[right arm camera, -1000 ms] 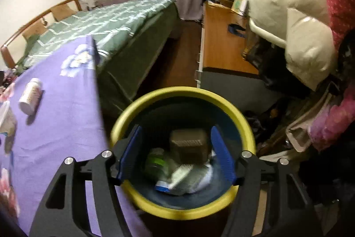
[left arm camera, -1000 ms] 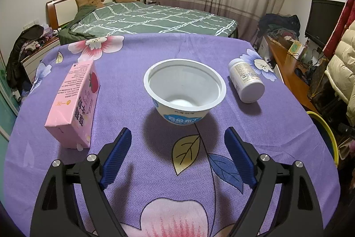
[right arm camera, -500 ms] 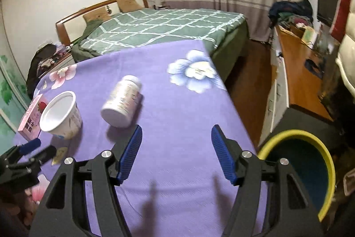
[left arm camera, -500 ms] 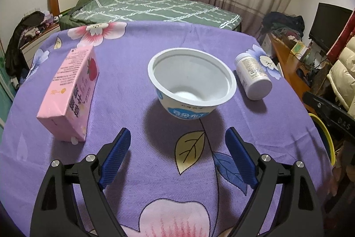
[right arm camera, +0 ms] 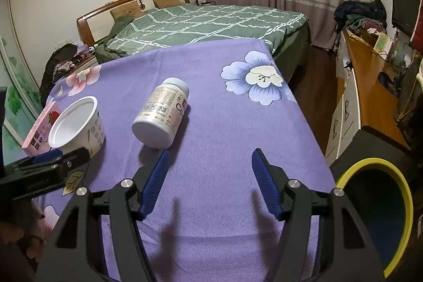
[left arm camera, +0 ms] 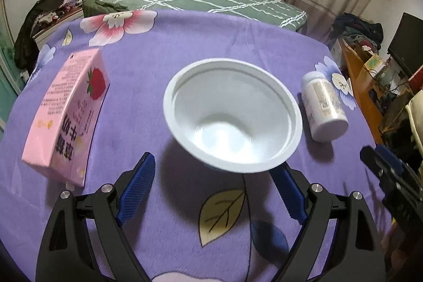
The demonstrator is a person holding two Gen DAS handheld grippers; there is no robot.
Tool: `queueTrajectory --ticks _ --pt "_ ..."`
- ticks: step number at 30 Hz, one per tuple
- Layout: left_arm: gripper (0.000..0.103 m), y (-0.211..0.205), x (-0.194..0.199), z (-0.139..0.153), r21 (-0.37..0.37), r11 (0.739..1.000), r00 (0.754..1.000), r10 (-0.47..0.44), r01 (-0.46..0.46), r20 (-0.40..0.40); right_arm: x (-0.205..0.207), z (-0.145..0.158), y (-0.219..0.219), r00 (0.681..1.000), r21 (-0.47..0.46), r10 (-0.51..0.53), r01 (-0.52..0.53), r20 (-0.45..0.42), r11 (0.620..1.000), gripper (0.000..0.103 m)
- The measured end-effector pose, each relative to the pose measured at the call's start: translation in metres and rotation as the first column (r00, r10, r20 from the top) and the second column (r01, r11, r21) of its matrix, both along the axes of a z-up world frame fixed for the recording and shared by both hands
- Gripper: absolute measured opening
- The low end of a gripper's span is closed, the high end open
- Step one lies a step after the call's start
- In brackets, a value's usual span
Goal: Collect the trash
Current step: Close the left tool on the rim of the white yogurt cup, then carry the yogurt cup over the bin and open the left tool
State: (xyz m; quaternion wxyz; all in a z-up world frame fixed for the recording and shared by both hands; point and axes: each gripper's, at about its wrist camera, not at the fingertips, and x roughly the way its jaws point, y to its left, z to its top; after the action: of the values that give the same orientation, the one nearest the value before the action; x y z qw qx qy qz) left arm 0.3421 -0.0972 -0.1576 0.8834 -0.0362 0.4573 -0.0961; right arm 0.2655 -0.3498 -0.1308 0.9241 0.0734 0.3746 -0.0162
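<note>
1. The jaws of the left gripper (left arm camera: 211, 192) stand wide with nothing between the pads; the rim of the white plastic cup (left arm camera: 232, 115) overhangs the gap from above in the left wrist view, and the right blue pad is partly hidden under that rim. Neither pad presses on the cup wall.
2. The jaws of the right gripper (right arm camera: 208, 181) are moderately open and empty, over bare purple flowered cloth on the table (right arm camera: 238, 128).
3. The cup stands upright, mouth up, straight ahead of the left gripper and close to it, so the left hand is the nearer by far. In the right wrist view the left gripper shows as a dark bar just beside the cup base.
4. The white plastic pill bottle (right arm camera: 161, 115) lies on its side ahead and to the left of the right gripper. Its long axis runs roughly away from that gripper, flat base toward it, cap at the far end. The right hand is the nearer to it.
5. The pink strawberry milk carton (left arm camera: 68, 112) lies flat to the left of the cup, apart from it, long axis running away from the left gripper.
6. The yellow-rimmed blue bin (right arm camera: 383, 213) sits off the table's right edge, below table height, beside the right gripper.
7. Room: clear cloth lies around the cup and between cup and bottle. The likely next move is the left jaws closing across the cup wall; the bottle may roll if nudged sideways.
</note>
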Motion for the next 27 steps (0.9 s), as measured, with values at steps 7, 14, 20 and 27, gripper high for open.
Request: queueTrajectory --ticks 7,14,20,27 --pt "0.087 -0.017 0.012 0.005 0.019 0.999 0.999 -0.027 0.026 0.044 -0.002 0.0 -0.003 1.0 0.011 -0.003 0.003 0.003 1.0 0.063" --pt "0.084 -0.023 0.018 0.006 0.062 0.998 0.997 -0.018 0.013 0.075 -0.003 0.001 -0.006 1.0 0.016 -0.017 0.017 0.009 1.0 0.063" --pt "0.079 -0.023 0.016 0.006 0.077 0.997 0.995 -0.02 0.012 0.093 -0.006 0.002 -0.011 0.999 -0.001 -0.046 0.046 0.021 0.999 0.063" --pt "0.079 -0.026 0.003 0.016 0.087 0.996 0.992 -0.022 0.011 0.126 -0.008 0.003 -0.018 0.997 -0.01 -0.07 0.07 0.024 0.997 0.063"
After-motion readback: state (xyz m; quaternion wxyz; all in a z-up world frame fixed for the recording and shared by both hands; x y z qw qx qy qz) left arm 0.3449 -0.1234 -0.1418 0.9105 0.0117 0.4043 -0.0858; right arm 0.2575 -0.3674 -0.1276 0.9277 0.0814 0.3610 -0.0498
